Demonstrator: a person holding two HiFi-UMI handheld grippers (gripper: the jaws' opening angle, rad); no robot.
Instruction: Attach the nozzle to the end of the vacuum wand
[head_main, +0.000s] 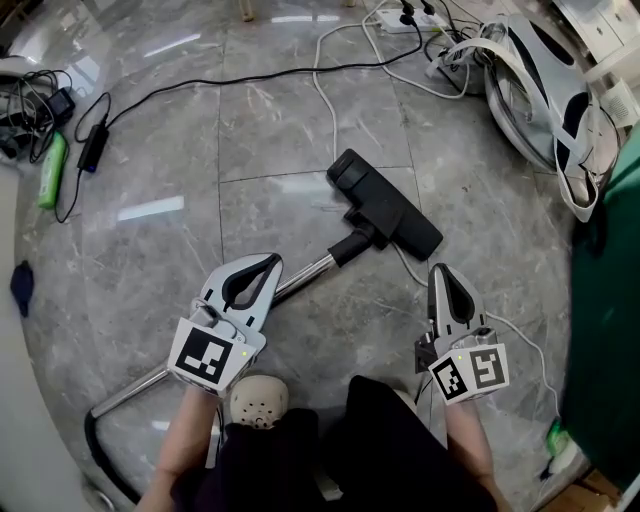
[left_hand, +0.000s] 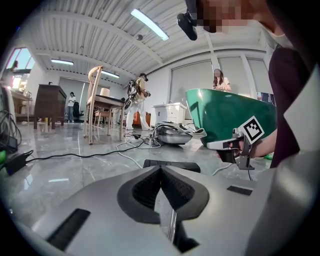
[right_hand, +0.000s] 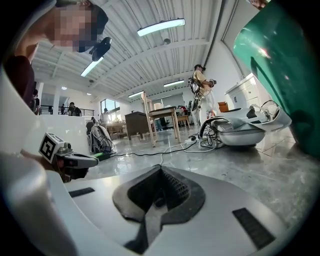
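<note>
Two grippers: held low and nearly level over the floor, jaws shut, nothing gripped.
Left gripper: poised over the wand.
Nozzle: laid flat ahead, between both grippers, its neck met with the wand's end.
Right gripper: set beside a white cable.
Open room: bare tiles are left clear to the nozzle's left; the right edge is crowded by a green tub.

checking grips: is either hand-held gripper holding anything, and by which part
Nothing is held. The left hand-held gripper and right hand-held gripper are both shut and empty; the vacuum wand and nozzle lie on the floor.
</note>
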